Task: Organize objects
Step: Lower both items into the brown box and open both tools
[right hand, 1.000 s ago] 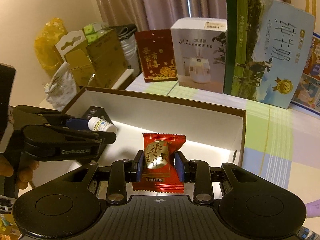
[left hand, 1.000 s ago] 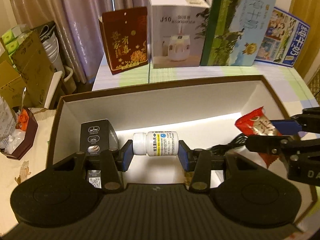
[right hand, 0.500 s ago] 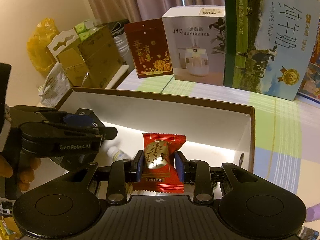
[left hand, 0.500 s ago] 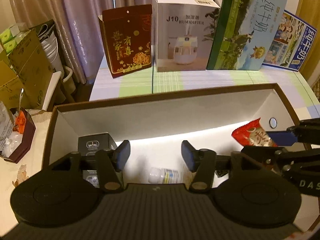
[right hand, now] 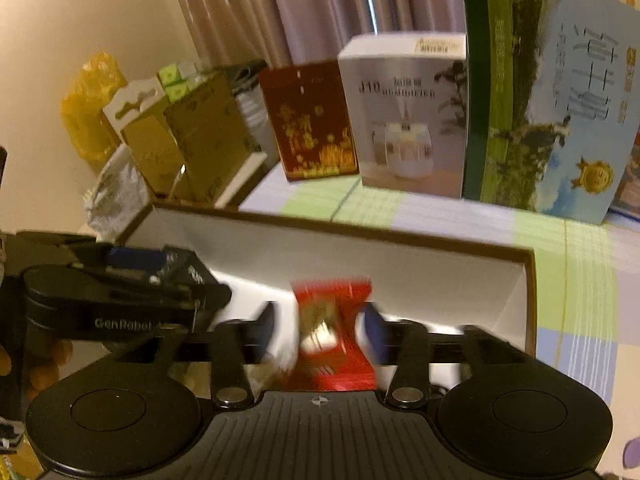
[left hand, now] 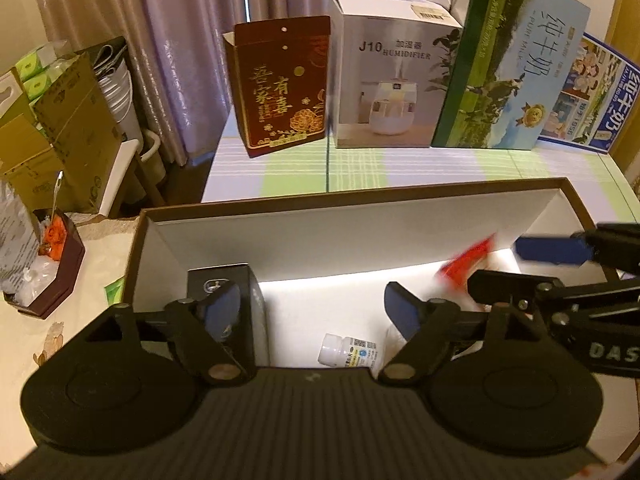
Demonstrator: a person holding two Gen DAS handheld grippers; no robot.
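A brown box with a white inside (left hand: 344,236) (right hand: 360,252) lies below both grippers. A white pill bottle (left hand: 347,354) lies on its floor beside a black carton (left hand: 224,280). My left gripper (left hand: 312,312) is open and empty above the bottle. My right gripper (right hand: 320,328) has its jaws spread; the red candy packet (right hand: 332,332) sits blurred between them, no longer pinched. In the left wrist view the right gripper (left hand: 520,264) shows at the right with the blurred red packet (left hand: 464,262) by it.
On the checked tablecloth behind the box stand a dark red carton (left hand: 280,88), a white humidifier box (left hand: 392,76) and a green and blue milk carton (left hand: 508,68). Cardboard boxes (left hand: 60,136) stand at the left. A small brown tray (left hand: 52,268) sits left of the box.
My left gripper opened, dropped the bottle onto the box floor and rose. My right gripper has just spread its jaws off the candy packet, which is blurred with motion.
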